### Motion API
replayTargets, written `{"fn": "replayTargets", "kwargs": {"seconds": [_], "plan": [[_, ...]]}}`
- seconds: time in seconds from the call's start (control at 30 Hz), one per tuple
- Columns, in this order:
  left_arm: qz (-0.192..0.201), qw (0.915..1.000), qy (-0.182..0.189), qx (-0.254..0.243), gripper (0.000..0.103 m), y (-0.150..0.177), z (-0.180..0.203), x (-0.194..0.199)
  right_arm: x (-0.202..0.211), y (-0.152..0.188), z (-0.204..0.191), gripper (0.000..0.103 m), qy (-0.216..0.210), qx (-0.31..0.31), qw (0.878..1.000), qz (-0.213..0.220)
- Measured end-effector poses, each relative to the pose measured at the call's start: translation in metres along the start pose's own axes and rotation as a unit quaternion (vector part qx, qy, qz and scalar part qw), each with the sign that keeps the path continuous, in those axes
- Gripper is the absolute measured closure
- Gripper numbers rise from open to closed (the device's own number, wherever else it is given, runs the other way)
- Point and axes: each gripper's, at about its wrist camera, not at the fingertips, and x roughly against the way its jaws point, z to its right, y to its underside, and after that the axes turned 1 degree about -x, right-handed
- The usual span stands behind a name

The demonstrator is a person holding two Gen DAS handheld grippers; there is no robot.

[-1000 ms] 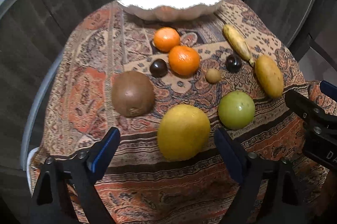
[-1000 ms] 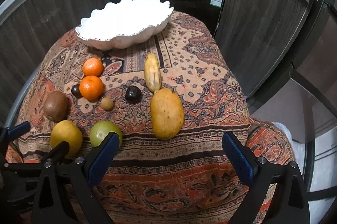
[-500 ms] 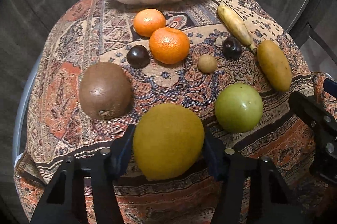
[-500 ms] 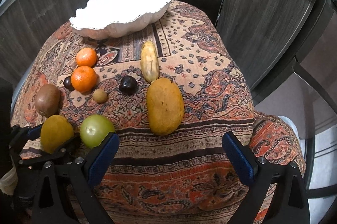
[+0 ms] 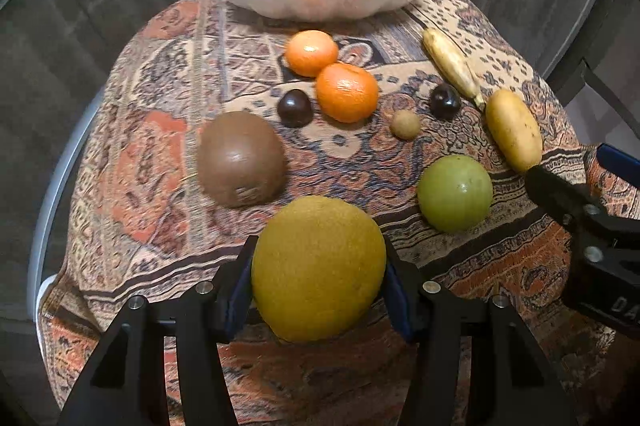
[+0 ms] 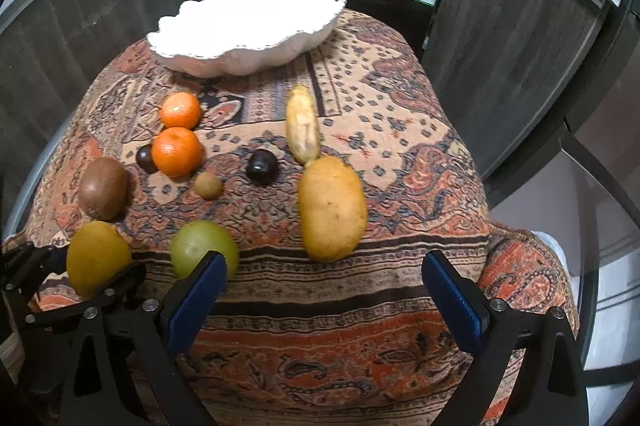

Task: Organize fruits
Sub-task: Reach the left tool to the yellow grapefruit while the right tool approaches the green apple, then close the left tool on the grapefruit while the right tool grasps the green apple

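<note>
Progress: bowl [image 5: 320, 5] at worktop far edge shows no fruit | left hand-held gripper [image 5: 318, 290] clamps yellow fruit [image 5: 318, 268], jaws just closed | right hand-held gripper [image 6: 322, 296] wide, empty | nine fruits left

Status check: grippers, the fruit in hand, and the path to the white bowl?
Left gripper just closed on the yellow fruit, pads pressing both sides. Right gripper open, empty. Bowl empty as far as visible; kiwi and oranges lie between.
</note>
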Motion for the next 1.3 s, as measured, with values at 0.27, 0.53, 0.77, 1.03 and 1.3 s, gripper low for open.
{"fn": "replayTargets", "kwargs": {"seconds": [0.27, 0.53, 0.77, 1.03, 1.3], "plan": [[0.016, 0.9983, -0.011, 0.055, 0.048, 0.01, -0.04, 0.016, -0.004, -0.005, -0.037, 0.004, -0.027, 0.041, 0.999, 0.0], [0.008, 0.9959, 0.0, 0.09, 0.048, 0.018, -0.06, 0.01, -0.026, -0.004, -0.064, 0.018, -0.028, 0.067, 0.997, -0.022], [0.012, 0.9957, 0.007, 0.091, 0.048, 0.019, -0.062, 0.01, -0.043, 0.0, -0.073, 0.035, -0.024, 0.078, 0.996, -0.045], [0.013, 0.9953, 0.004, 0.096, 0.048, 0.02, -0.064, 0.012, -0.049, 0.006, -0.075, 0.053, -0.041, 0.077, 0.995, -0.053], [0.02, 0.996, -0.01, 0.086, 0.048, 0.013, -0.058, 0.023, -0.028, 0.001, -0.07, 0.053, -0.056, 0.076, 0.995, -0.031]]}}
